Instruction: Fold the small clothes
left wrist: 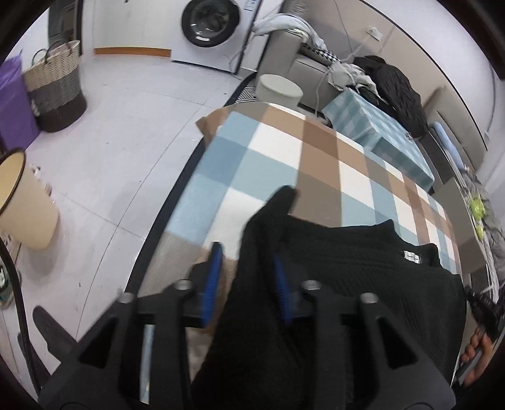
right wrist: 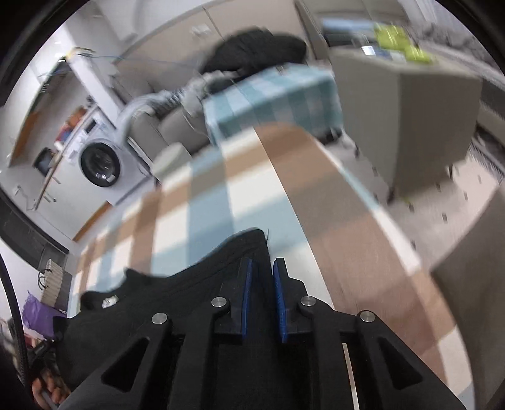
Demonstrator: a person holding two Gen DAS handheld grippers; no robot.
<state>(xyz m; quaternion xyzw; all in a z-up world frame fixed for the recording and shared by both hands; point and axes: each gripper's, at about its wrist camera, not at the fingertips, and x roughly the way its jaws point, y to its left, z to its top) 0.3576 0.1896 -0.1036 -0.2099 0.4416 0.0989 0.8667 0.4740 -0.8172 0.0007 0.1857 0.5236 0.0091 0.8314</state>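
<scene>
A black knit garment [left wrist: 363, 277] with a white neck label lies on a table covered by a blue, white and brown checked cloth [left wrist: 268, 151]. My left gripper [left wrist: 247, 252] has its jaws apart, with a strip of the garment's left side hanging between the blue pads [left wrist: 214, 268]. In the right wrist view the garment [right wrist: 176, 290] stretches to the left. My right gripper [right wrist: 262, 265] is shut on the garment's right corner, held above the checked cloth [right wrist: 221, 195].
A washing machine [left wrist: 211, 25], a woven basket [left wrist: 56, 88] and a cream bin [left wrist: 28, 202] stand on the floor to the left. A grey sofa with clothes [left wrist: 378, 79] and a teal-checked table [left wrist: 378, 132] lie beyond the table.
</scene>
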